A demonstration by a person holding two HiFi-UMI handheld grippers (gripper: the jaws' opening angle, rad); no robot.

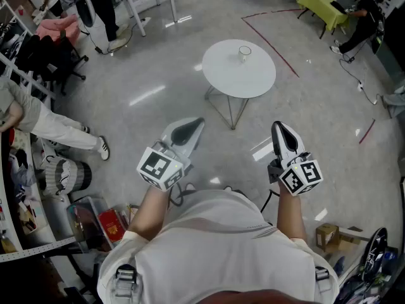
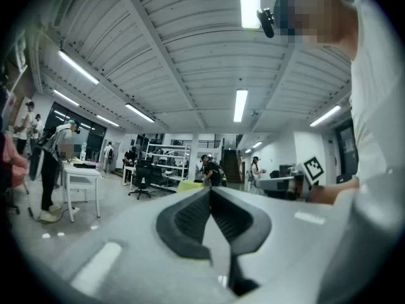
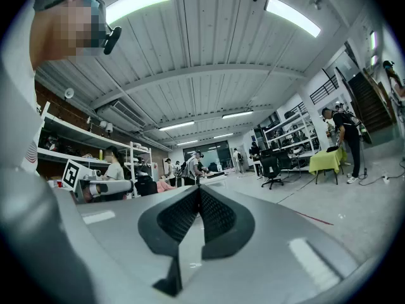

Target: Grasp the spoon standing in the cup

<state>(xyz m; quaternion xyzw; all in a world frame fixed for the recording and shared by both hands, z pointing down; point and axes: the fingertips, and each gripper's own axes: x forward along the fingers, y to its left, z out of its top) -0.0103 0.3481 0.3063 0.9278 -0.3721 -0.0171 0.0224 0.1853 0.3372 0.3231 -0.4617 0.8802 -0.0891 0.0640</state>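
A small clear cup with a thin spoon in it stands on a round white table, far ahead in the head view. My left gripper and right gripper are held close to the person's body, well short of the table. Both point upward and outward. Each one has its jaws together with nothing between them. In the left gripper view my left gripper faces the ceiling and the room. In the right gripper view my right gripper does the same. Neither of these views holds the cup.
The table stands on thin metal legs over a glossy grey floor with red tape lines. At the left are shelves, a seated person's legs and office chairs. A yellow-green table stands far right. Boxes lie near the person's feet.
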